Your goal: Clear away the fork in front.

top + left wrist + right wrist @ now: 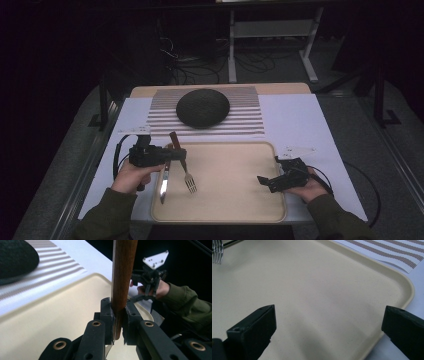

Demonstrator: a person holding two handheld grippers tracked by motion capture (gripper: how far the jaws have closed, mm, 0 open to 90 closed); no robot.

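**No legible text or markings**

No lettering, label, brand, number or sign can be read on any surface. The striped mat [207, 117] at the far side of the table carries a plain band pattern only. The grey plate [155, 259] on the right gripper shows small screw holes, without characters.

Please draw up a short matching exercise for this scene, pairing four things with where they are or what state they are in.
Things:
1. left gripper
2. right gripper
3. fork
4. dark round plate

States:
A. on the striped mat
B. jaws open, over the tray
C. tines resting on the tray
D. shut on a wooden-handled knife

Pairs: 1-D, 2-B, 3-C, 4-A
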